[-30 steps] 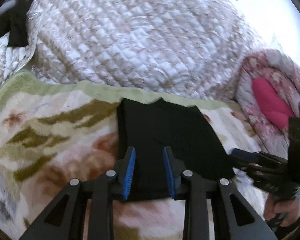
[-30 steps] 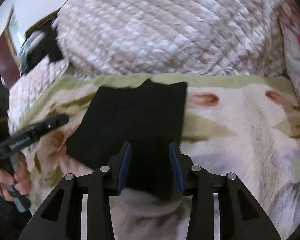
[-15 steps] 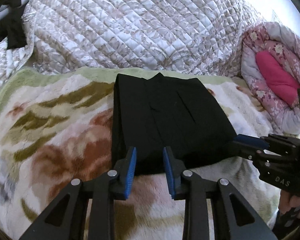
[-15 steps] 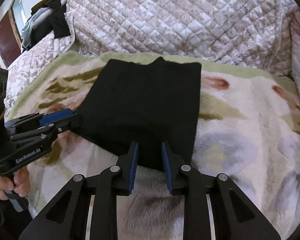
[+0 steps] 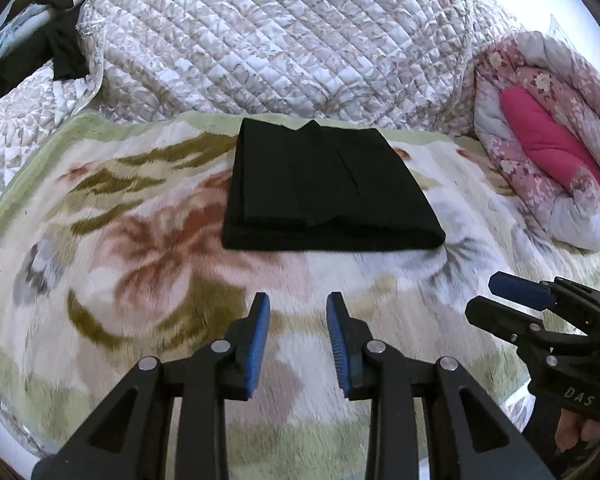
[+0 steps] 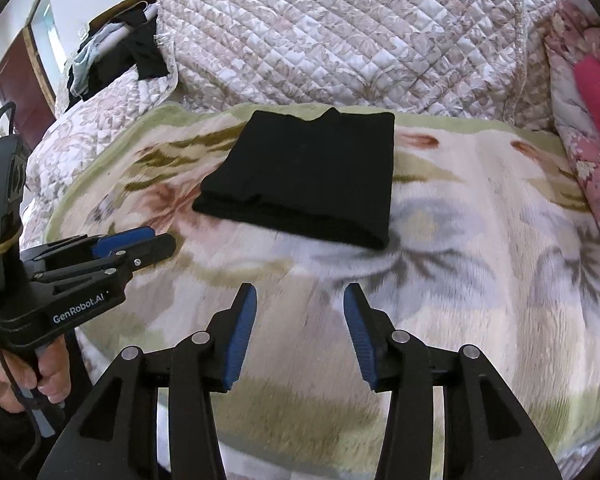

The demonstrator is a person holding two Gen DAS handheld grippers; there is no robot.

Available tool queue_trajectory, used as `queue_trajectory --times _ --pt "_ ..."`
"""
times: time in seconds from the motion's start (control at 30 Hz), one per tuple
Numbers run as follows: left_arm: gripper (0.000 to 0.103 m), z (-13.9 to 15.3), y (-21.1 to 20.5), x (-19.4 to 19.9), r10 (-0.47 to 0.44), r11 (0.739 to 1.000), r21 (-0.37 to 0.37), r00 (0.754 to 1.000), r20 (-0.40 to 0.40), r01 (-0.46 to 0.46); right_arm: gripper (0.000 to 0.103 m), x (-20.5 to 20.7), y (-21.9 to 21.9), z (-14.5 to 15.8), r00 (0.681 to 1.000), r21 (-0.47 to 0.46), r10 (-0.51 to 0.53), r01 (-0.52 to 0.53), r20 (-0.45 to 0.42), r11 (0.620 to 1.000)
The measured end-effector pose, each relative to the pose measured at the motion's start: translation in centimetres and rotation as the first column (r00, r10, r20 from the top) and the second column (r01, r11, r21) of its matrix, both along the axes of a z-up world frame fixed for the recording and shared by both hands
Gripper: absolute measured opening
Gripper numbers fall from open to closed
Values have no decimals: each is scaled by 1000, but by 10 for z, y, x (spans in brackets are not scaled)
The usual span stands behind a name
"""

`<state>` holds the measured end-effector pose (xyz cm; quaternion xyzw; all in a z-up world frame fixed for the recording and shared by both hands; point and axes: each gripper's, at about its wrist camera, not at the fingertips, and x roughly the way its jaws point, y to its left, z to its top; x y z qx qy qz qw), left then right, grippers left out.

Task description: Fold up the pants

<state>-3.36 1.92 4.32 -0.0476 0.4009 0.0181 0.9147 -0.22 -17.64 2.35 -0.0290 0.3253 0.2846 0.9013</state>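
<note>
From the left wrist, the black pants (image 5: pixel 328 196) lie folded into a flat rectangle on the flowered blanket (image 5: pixel 140 248), close to the quilted cover (image 5: pixel 280 40) behind; the left tongs (image 5: pixel 298 344) stand apart and empty, well short of the pants; the right tongs (image 5: pixel 500 300) show at the right edge, apart from the cloth.

From the right wrist, the pants (image 6: pixel 312 176) rest on the blanket (image 6: pixel 480 240); the right tongs (image 6: pixel 300 328) gape open, holding nothing; the left tongs (image 6: pixel 148 242) sit just left of the pants; a pink floral quilt (image 6: pixel 588 120) lies at right.
</note>
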Motion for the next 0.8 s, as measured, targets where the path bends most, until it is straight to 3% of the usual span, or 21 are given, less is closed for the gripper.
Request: queue_trajectory --times 0.63,0.8 --pt "33 -31 15 31 38 999 32 999 -36 -37 47 37 19 -25 1000 -68 -26 25 -4 997" --pt "34 -31 19 34 39 999 25 999 -35 -38 47 40 19 -20 1000 -49 -23 23 5 999"
